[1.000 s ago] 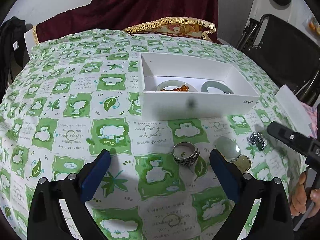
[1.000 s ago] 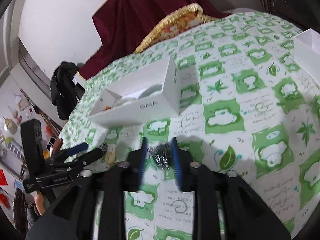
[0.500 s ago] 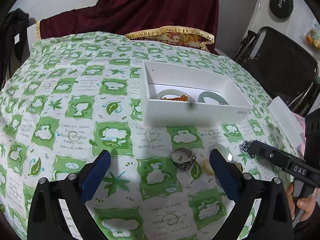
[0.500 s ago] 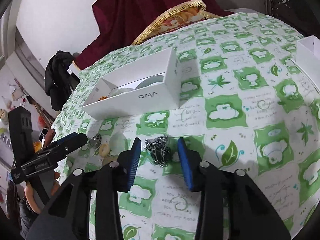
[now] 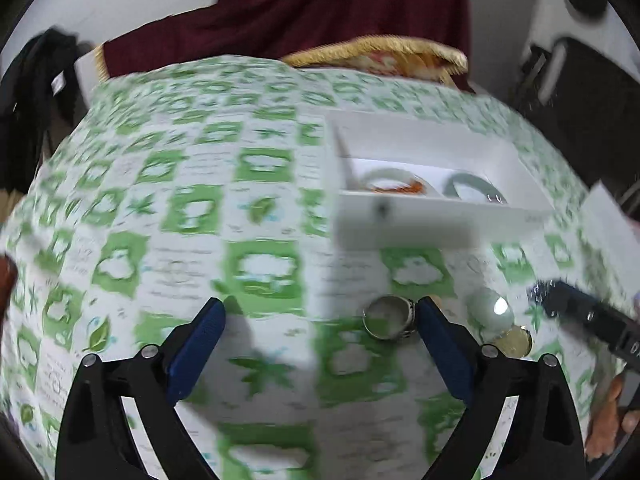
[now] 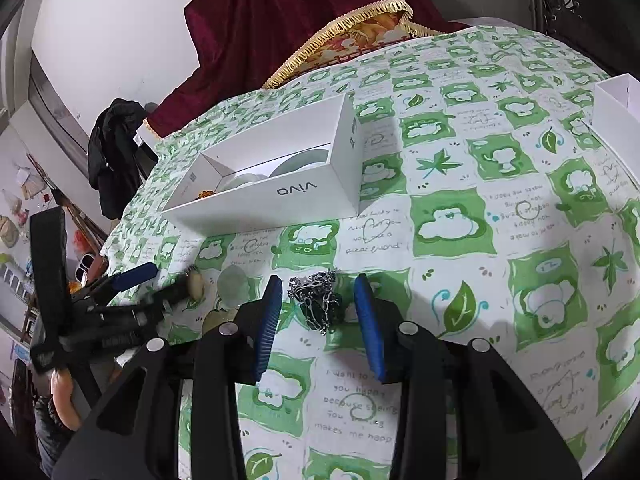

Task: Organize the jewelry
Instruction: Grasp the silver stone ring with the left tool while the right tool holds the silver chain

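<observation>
Counter (image 6: 452,216) was covered by a green-and-white checked cloth, with one open white box (image 6: 288,192) sitting on it, "vivo" printed on its side. Box held two pale green bangles, one light (image 5: 390,178) and one darker (image 5: 474,190), plus one orange bead string (image 5: 400,188) lying over the light one. Loose pieces on the cloth, counted: one silver ring (image 5: 388,316), one pale green round stone (image 5: 490,310), one yellowish disc (image 5: 516,342) touching the stone's near edge, one pile of dark silver chain (image 6: 320,300). Left claw (image 5: 318,320) had its two blue pads far apart and just starting to close; the ring sat inside the gap, right against the right-hand pad (image 5: 440,352), contact unclear because the left wrist view was motion-blurred. Right claw (image 6: 318,308) stood partly apart, one blue pad on each side of the chain pile, neither pad pressing on it, chain resting on the cloth. Ring, stone and disc lay near the box's front wall, chain off to the side of them toward the right claw. One second white box edge (image 6: 616,100) showed at the far right of the right wrist view. One hand (image 6: 66,400) gripped the left claw's handle at the lower left of that view.
</observation>
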A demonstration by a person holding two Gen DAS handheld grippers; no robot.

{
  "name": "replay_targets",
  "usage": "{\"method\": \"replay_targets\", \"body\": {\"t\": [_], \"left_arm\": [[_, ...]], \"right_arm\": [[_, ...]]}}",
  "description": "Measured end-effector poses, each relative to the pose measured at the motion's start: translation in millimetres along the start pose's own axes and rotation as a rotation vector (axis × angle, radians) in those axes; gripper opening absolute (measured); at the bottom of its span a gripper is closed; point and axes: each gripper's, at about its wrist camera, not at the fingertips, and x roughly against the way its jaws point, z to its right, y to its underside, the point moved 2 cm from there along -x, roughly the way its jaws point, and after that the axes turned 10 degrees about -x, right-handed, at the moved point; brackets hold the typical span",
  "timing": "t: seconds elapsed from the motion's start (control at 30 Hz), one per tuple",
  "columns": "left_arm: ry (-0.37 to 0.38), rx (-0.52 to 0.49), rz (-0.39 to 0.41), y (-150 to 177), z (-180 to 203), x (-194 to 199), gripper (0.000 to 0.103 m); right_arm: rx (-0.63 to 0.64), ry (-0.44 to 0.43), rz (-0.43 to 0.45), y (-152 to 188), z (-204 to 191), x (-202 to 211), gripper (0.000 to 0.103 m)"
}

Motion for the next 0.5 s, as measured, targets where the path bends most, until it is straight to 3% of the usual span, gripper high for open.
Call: {"method": "replay_targets", "body": {"t": [0.13, 0.27, 0.4, 0.5], "left_arm": [[0.086, 0.036, 0.045, 1.1, -8.5, 8.8, 0.095], [0.161, 0.013, 0.076, 0.7, -2.0, 14.1, 0.082], [0.158, -0.096, 0.071, -1.6, 24.0, 12.5, 0.072], [0.158, -0.124, 0.052, -1.1, 30.9, 8.1, 0.067]], "right_arm": [[-0.01, -0.013, 0.0, -0.3, 2.8, 1.0, 0.037], [-0.013, -0.022, -0.001, -0.3, 4.1, 1.6, 0.039], [-0.002, -0.011, -0.001, 0.0, 2.9, 1.6, 0.039], [0.012, 0.003, -0.002, 0.1, 0.4, 0.9, 0.039]]}}
